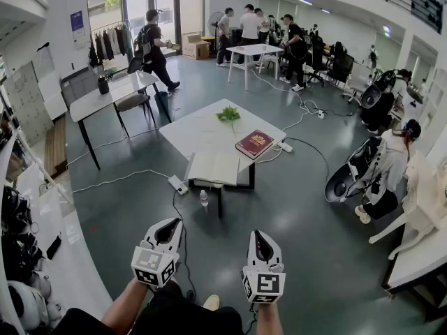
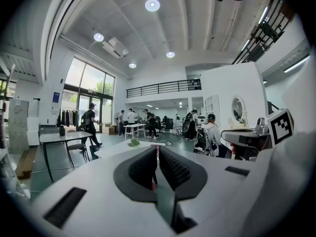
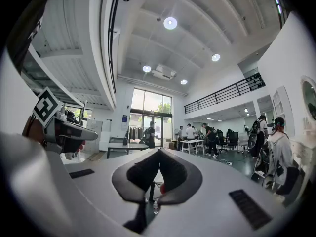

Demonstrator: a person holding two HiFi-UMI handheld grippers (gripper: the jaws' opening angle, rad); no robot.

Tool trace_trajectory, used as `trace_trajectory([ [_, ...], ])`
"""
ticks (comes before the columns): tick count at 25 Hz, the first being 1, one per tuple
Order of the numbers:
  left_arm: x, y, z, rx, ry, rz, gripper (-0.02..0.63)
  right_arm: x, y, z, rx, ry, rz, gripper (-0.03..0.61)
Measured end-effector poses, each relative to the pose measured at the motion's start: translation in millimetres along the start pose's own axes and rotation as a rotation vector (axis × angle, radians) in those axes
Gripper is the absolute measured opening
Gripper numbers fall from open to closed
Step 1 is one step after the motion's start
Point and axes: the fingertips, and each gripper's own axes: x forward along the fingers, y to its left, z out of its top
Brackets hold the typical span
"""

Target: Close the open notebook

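Observation:
An open notebook with white pages lies at the near edge of a white table some way ahead of me. A closed red book lies to its right, and a green plant sprig lies farther back. My left gripper and right gripper are held side by side low in the head view, well short of the table. Both are shut with nothing between the jaws. In the left gripper view the left gripper points at the table; the right gripper points level toward it.
A small water bottle, a power strip and cables lie on the floor by the table. Another table with a chair stands at the left. A seated person and a white desk are at the right; several people stand at the back.

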Motion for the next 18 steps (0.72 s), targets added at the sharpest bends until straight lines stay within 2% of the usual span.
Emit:
trace_trajectory([
  [9, -1, 24, 3, -0.007, -0.007, 0.003, 0.034, 15, 21, 5, -0.006, 0.002, 0.010, 0.017],
  [15, 2, 29, -1, -0.020, -0.006, 0.007, 0.034, 21, 21, 1, 0.023, 0.006, 0.019, 0.017],
  [18, 7, 31, -3, -0.028, -0.005, 0.011, 0.034, 27, 19, -2, 0.004, 0.020, 0.020, 0.017],
])
